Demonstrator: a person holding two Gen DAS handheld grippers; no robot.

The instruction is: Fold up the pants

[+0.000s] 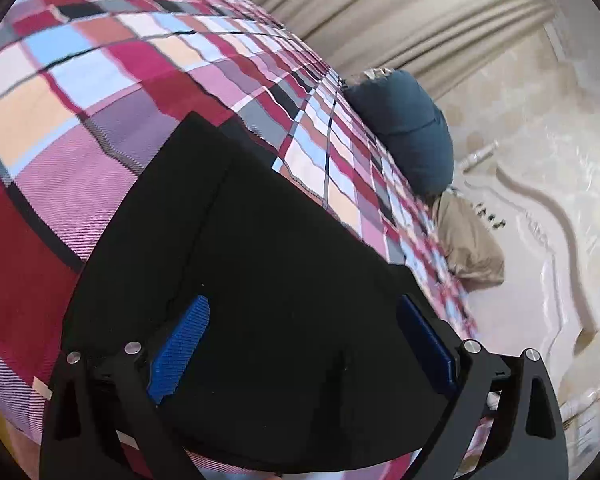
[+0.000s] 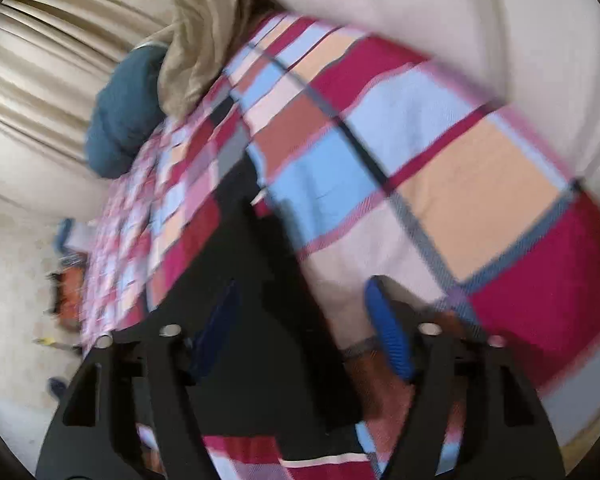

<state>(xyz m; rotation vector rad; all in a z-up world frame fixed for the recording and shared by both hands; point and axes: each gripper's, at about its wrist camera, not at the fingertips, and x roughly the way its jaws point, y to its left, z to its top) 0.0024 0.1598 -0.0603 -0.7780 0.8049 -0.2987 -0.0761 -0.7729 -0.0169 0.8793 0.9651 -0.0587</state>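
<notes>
The black pants point(image 1: 260, 260) lie folded flat on the plaid bedspread point(image 1: 100, 80). My left gripper point(image 1: 302, 316) is open above them, its blue pads point(image 1: 180, 344) wide apart with nothing between them. In the blurred right wrist view the black pants point(image 2: 252, 280) run under my right gripper point(image 2: 300, 308), which is open with one blue pad point(image 2: 392, 336) over the bedspread point(image 2: 460, 160) and the other over the pants. Neither gripper holds the cloth.
A dark teal pillow point(image 1: 404, 128) and a beige bundle point(image 1: 468, 240) lie at the bed's far edge; they also show in the right wrist view as the pillow point(image 2: 120, 112) and bundle point(image 2: 196, 40). Beige curtains point(image 1: 400, 12) hang behind. Pale floor point(image 1: 540, 200) lies beside the bed.
</notes>
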